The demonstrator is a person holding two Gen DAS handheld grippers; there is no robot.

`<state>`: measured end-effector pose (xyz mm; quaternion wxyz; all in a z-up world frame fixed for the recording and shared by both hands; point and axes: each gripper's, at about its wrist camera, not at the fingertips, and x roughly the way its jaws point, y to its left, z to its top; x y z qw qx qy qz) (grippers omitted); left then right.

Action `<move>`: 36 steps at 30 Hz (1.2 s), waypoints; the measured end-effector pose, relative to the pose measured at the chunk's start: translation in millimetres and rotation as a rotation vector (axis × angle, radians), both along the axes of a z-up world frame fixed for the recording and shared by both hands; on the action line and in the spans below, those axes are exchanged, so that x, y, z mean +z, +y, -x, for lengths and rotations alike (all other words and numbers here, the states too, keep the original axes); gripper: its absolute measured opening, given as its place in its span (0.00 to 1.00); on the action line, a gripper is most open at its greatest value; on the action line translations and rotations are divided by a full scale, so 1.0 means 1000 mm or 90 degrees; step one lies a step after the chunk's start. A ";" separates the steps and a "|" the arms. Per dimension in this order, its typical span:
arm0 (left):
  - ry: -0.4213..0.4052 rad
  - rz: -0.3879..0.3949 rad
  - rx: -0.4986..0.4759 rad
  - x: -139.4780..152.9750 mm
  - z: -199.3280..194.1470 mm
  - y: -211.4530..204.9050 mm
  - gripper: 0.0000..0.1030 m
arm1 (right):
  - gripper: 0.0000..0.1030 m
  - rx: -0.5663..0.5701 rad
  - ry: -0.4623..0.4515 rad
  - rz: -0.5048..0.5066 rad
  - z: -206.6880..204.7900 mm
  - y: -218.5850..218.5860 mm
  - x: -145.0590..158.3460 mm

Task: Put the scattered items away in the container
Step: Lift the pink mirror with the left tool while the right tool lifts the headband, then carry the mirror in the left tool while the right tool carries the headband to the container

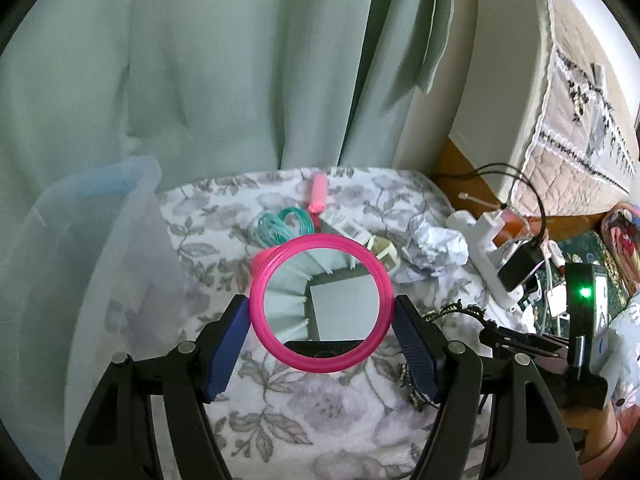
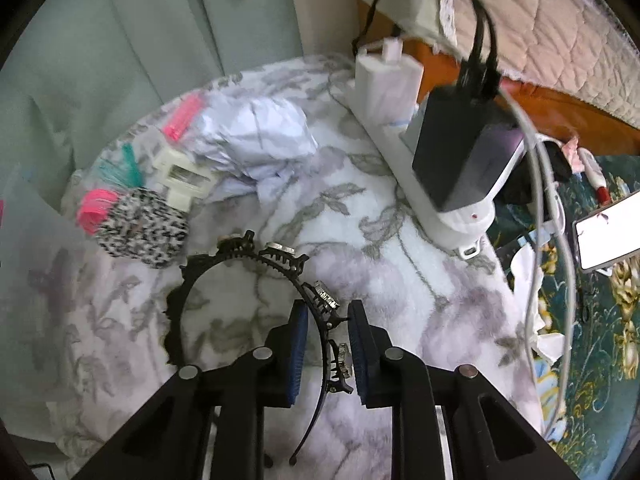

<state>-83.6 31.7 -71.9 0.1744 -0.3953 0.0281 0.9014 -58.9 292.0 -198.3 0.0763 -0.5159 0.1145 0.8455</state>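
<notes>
The left gripper (image 1: 322, 316) holds a round pink-rimmed mirror (image 1: 320, 306) between its blue fingers (image 1: 226, 344), which press on the rim from both sides. The mirror is raised above the floral-covered table (image 1: 320, 420).

The right gripper (image 2: 328, 354) has its fingers (image 2: 298, 356) drawn close about a black toothed headband (image 2: 256, 276) set with small silver ornaments. The band runs up between the pads, but a slim gap shows on each side, so I cannot tell whether they actually pinch it. The rest of the band arcs away to the left, over the cloth.

Beyond the headband lies a leopard-print scrunchie (image 2: 142, 230), touching a bundle of pink hair ties (image 2: 94, 208). Just past these sit a cream hair clip (image 2: 182, 178), a teal bundle of hair ties (image 2: 120, 168) and a crumpled white paper (image 2: 256, 132). A pink comb-like piece (image 2: 182, 118) lies at the paper's far left edge.

The translucent plastic container (image 1: 100, 248) stands at the table's left edge, near the pale green curtain (image 1: 240, 60). On the table's right side runs a white power strip (image 2: 420, 176) carrying a black charger (image 2: 456, 148) and a white adapter (image 2: 386, 80).
</notes>
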 end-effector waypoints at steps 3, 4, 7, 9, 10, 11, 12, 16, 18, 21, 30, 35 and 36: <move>0.011 -0.005 -0.003 0.009 -0.006 -0.001 0.71 | 0.19 0.004 0.026 -0.002 -0.008 -0.002 0.016; 0.017 -0.005 -0.004 0.012 -0.009 -0.001 0.71 | 0.18 0.005 0.034 -0.001 -0.010 -0.003 0.022; 0.032 -0.008 -0.007 0.022 -0.016 -0.002 0.71 | 0.17 0.005 0.061 0.000 -0.017 -0.004 0.038; 0.041 -0.013 -0.008 0.029 -0.021 -0.003 0.71 | 0.16 0.010 0.079 -0.002 -0.021 -0.004 0.049; 0.045 -0.014 -0.009 0.032 -0.023 -0.004 0.71 | 0.15 0.011 0.086 -0.004 -0.023 -0.004 0.054; 0.050 -0.014 -0.010 0.035 -0.026 -0.005 0.71 | 0.15 0.012 0.091 -0.003 -0.024 -0.002 0.058; 0.054 -0.014 -0.011 0.037 -0.028 -0.005 0.71 | 0.14 0.012 0.096 -0.002 -0.026 0.001 0.062; 0.070 -0.018 -0.011 0.047 -0.035 -0.009 0.71 | 0.11 0.017 0.122 -0.003 -0.030 -0.002 0.076; 0.075 -0.022 -0.010 0.050 -0.038 -0.011 0.71 | 0.10 0.023 0.136 -0.008 -0.035 -0.004 0.084; 0.080 -0.026 -0.009 0.054 -0.041 -0.015 0.71 | 0.10 0.033 0.156 -0.015 -0.040 -0.008 0.095; 0.101 -0.044 0.003 0.067 -0.048 -0.031 0.71 | 0.10 0.052 0.200 -0.028 -0.048 -0.023 0.127; 0.113 -0.054 0.011 0.073 -0.052 -0.041 0.71 | 0.10 0.068 0.232 -0.039 -0.054 -0.035 0.150; 0.115 -0.056 0.013 0.075 -0.052 -0.044 0.71 | 0.10 0.073 0.239 -0.041 -0.055 -0.037 0.155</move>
